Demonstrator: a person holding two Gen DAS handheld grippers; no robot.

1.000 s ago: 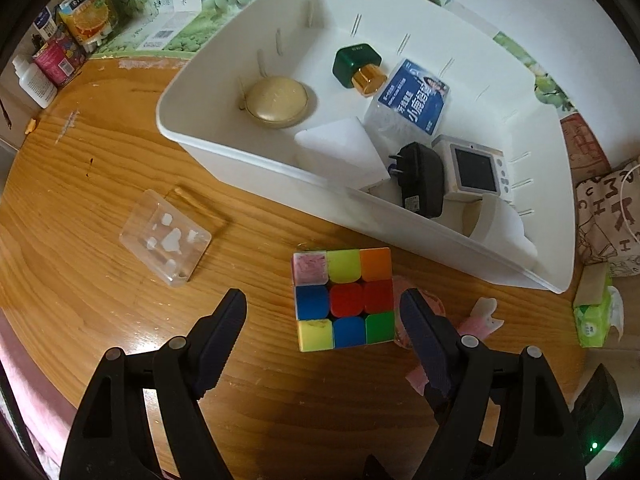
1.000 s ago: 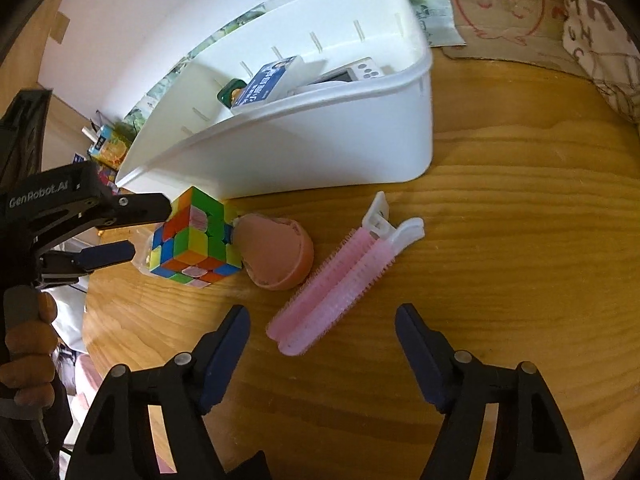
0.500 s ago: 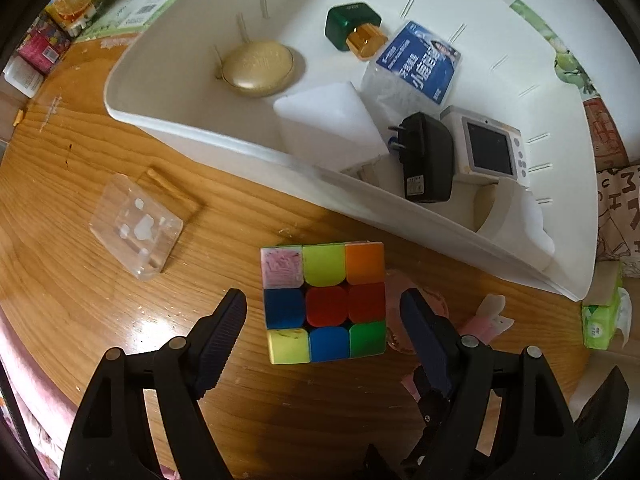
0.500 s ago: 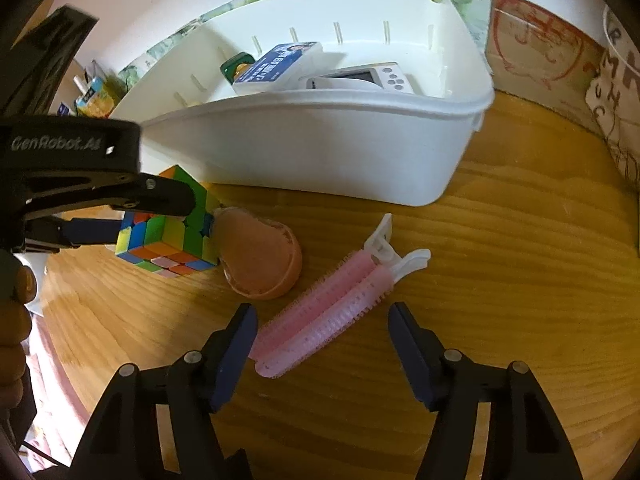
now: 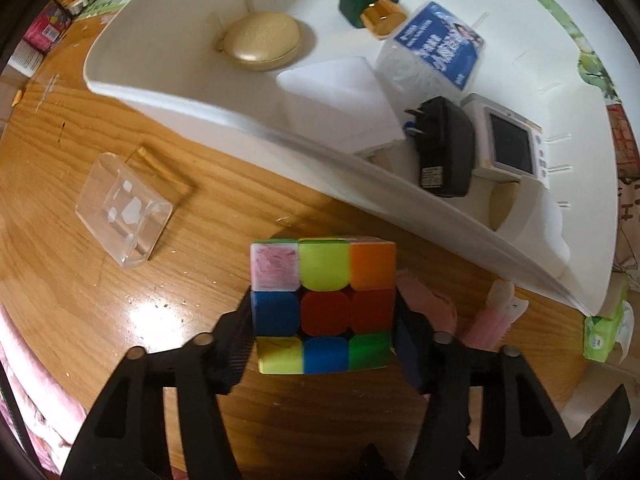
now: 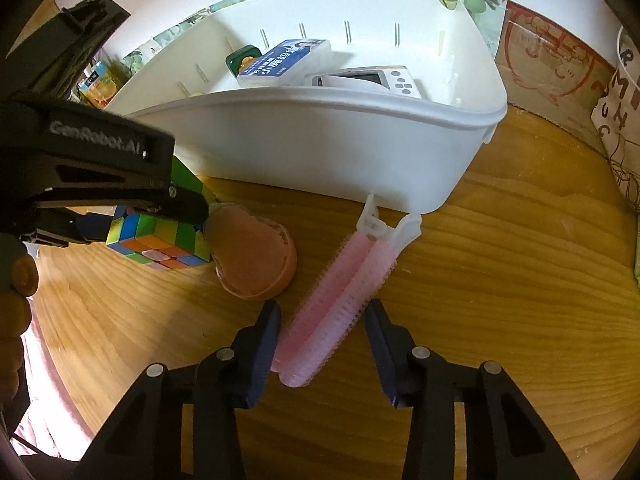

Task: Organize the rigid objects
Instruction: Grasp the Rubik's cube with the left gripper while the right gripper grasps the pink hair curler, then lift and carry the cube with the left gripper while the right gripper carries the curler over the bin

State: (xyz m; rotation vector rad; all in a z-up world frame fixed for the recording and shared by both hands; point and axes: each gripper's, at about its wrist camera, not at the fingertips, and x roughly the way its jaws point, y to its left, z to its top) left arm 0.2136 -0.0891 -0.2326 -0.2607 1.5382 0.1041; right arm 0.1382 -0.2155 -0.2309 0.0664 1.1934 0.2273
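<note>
A colourful puzzle cube stands on the wooden table; my left gripper is shut on its two sides. The cube also shows in the right wrist view, held by the left gripper. A pink hair-roller clip lies on the table; my right gripper is open with its lower end between the fingers. A pink round shell-like cup lies between cube and clip, touching the cube. The white bin stands behind, holding several items.
A clear plastic block lies left of the cube. The bin holds a gold round case, a green bottle, a black charger and a small screen device. A green tissue pack sits at far right. Boxes line the back left.
My left gripper moved forward and closed on the cube. My right gripper moved closer to the pink clip and narrowed around its lower end.
</note>
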